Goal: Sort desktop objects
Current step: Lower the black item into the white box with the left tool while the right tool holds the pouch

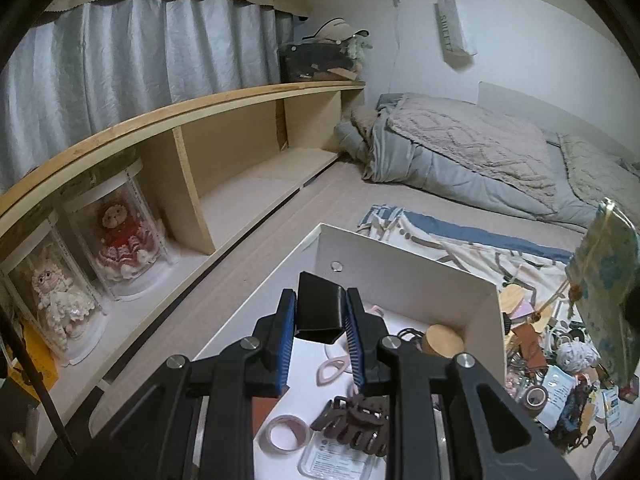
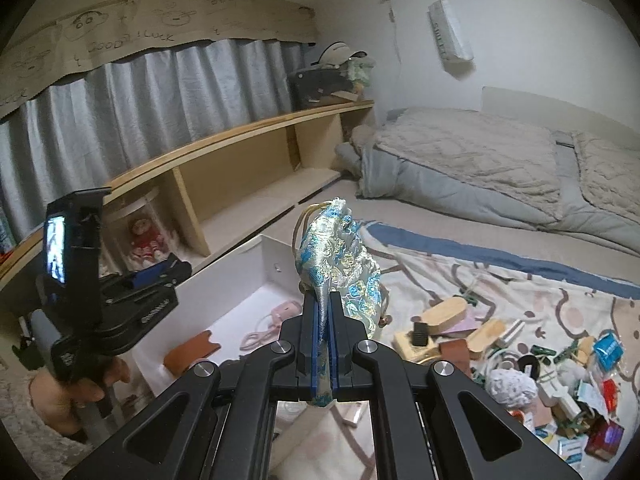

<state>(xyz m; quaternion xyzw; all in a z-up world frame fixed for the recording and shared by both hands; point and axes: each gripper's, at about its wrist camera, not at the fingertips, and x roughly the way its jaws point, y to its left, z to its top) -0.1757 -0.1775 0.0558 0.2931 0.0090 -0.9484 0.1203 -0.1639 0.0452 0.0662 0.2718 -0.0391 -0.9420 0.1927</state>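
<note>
A bedroom floor with a patterned blanket (image 2: 500, 276) holds the mess. Near, the left gripper (image 1: 320, 312) squeezes a hard black box (image 1: 320, 306) over the white drawer (image 1: 404, 264). The right gripper (image 2: 323, 312) pinches a soft, light silk pouch (image 2: 340, 256) by its bottom corner (floppy, probably slippery, so I'd grip the bunched neck), held up above the drawer's right edge.

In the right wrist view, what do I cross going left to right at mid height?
Left gripper → white box → brocade pouch clamped in the right gripper → wooden blocks → clutter pile on the patterned blanket.
</note>
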